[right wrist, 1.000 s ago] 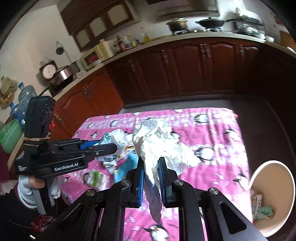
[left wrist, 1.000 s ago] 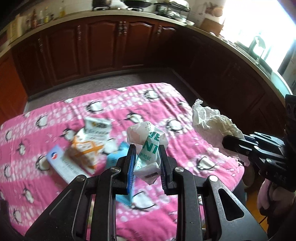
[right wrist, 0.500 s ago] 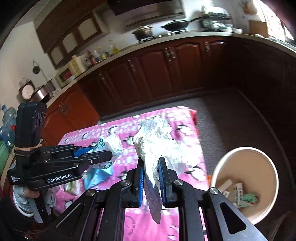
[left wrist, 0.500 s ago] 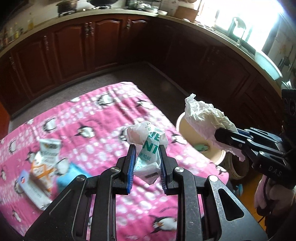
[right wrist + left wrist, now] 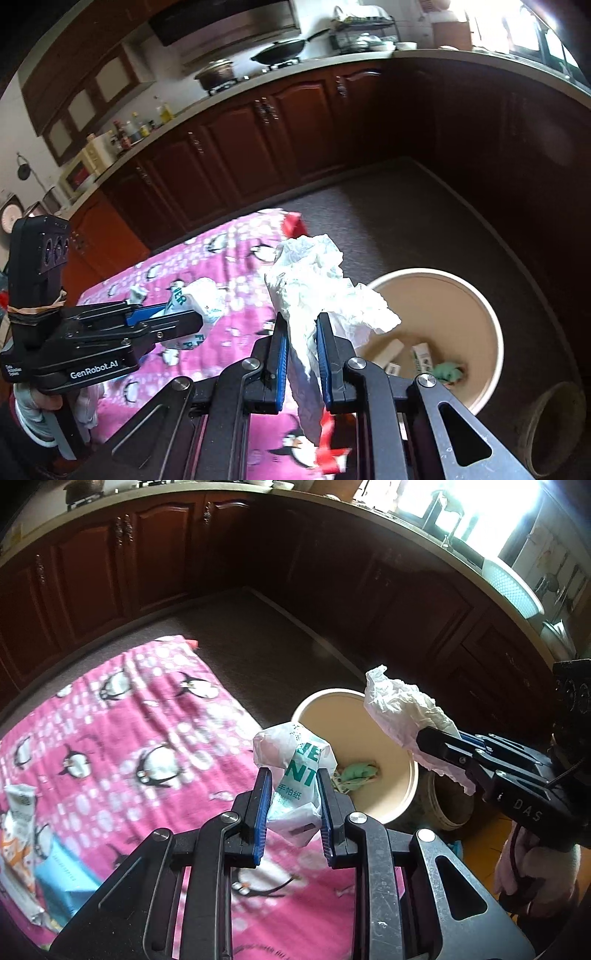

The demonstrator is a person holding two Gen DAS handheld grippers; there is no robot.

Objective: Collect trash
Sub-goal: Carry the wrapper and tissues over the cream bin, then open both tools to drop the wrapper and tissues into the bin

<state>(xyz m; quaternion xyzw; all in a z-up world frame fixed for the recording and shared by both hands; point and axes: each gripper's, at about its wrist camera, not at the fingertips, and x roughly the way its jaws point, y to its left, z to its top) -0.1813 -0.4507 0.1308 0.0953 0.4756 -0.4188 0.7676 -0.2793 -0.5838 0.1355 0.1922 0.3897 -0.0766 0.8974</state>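
White tissue pack [image 5: 295,775] in left hand-held gripper [image 5: 293,797], crumpled paper [image 5: 317,295] in right [image 5: 301,350].

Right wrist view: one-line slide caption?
Right hand-held gripper clamps crumpled white paper beside the beige bin; left hand-held gripper carries a tissue packet.

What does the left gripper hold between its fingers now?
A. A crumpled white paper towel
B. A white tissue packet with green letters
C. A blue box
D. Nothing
B: the left gripper is shut on the tissue packet with green print; the right one carries the crumpled paper.
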